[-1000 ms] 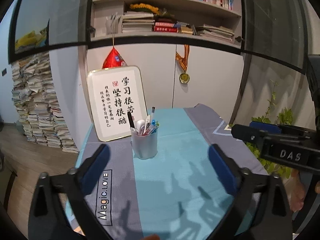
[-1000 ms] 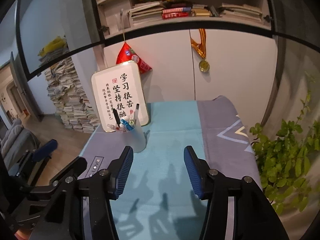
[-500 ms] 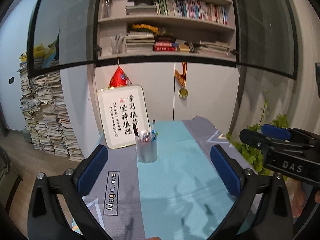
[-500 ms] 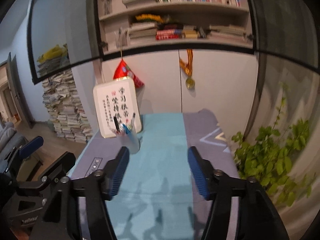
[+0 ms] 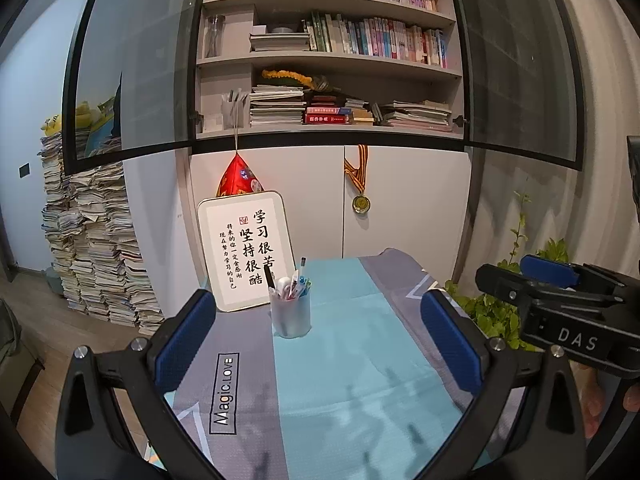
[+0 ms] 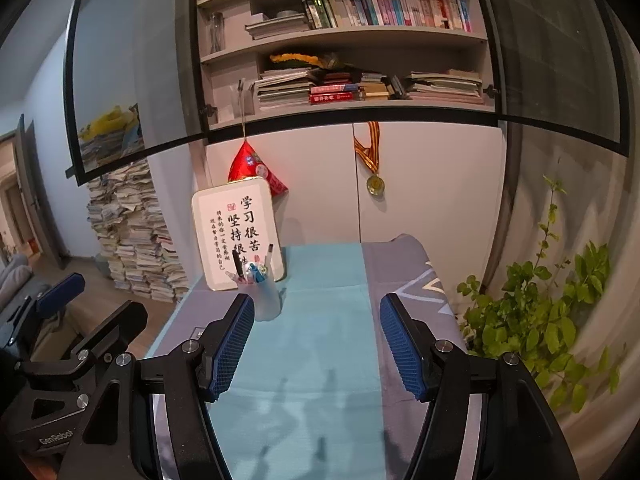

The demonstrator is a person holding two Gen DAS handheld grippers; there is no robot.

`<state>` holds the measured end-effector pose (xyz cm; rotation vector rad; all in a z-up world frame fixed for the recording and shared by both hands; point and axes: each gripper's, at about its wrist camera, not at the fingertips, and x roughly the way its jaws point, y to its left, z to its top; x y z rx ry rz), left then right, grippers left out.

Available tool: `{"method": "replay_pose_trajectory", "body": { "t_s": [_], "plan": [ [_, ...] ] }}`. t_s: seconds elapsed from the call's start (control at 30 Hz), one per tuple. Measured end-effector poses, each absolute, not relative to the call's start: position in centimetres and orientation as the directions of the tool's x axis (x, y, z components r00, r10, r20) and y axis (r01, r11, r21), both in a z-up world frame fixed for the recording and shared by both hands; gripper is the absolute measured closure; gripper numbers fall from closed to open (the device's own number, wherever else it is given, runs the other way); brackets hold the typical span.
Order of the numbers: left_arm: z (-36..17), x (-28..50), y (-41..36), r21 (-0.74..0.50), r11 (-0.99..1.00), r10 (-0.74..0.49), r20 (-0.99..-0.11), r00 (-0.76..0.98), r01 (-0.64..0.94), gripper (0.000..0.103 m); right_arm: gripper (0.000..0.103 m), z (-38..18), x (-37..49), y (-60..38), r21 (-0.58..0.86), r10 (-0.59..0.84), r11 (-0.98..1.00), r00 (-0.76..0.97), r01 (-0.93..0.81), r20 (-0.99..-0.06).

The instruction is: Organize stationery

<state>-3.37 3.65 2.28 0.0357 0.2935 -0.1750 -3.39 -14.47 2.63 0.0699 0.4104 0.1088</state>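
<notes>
The left tongs (image 5: 320,344) stand wide with nothing between the blue pads, only the cloth-covered tabletop (image 5: 360,360) showing through the gap. The right tongs (image 6: 316,340) are parted to a middling width and also hold nothing; their pads frame a bare strip of the turquoise cloth. Both sit back over the near edge of the tabletop, pointing a little downward toward its far edge.

The cup of pens (image 5: 291,314) stands upright near the far edge, toward the far left corner, well apart from both pairs of tongs. From the left tongs it lies ahead and close to the centre line; from the right tongs it lies ahead and to the left, just past the tip of the left pad in that view. A framed board with writing (image 5: 244,250) leans against the cabinet just behind the cup. No loose pens show on the cloth, so the sorting looks finished or close to it.

The main risk, as I judge it, is the cup itself: it is light, tall and top-heavy with pens sticking out, so a sideways brush from a pad would tip it and scatter them. The leaning board could be knocked flat by any push past the cup.
</notes>
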Motion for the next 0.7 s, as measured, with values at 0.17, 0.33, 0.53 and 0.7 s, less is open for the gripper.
{"method": "replay_pose_trajectory", "body": {
  "t_s": [0.17, 0.33, 0.53, 0.7],
  "plan": [
    [2.34, -3.63, 3.49, 0.016, 0.986, -0.157, -0.284, 0.946, 0.168, 0.001, 0.037, 2.60, -3.41, -14.47, 0.092, 0.120, 0.992, 0.910, -0.091, -0.397],
    [2.30, -3.67, 3.45, 0.022, 0.986, -0.154, -0.283, 0.946, 0.167, 0.001, 0.037, 2.66, -3.64, -14.40, 0.093, 0.121, 0.991, 0.909, -0.091, -0.399],
    [2.30, -3.73, 3.52, 0.026, 0.985, -0.157, -0.284, 0.946, 0.171, 0.001, 0.037, 2.58, -3.65, -14.39, 0.094, 0.121, 0.991, 0.908, -0.090, -0.401],
    [2.30, -3.79, 3.54, 0.028, 0.985, -0.158, -0.282, 0.946, 0.172, 0.001, 0.037, 2.65, -3.70, -14.35, 0.093, 0.120, 0.992, 0.910, -0.090, -0.397]
  ]
}}
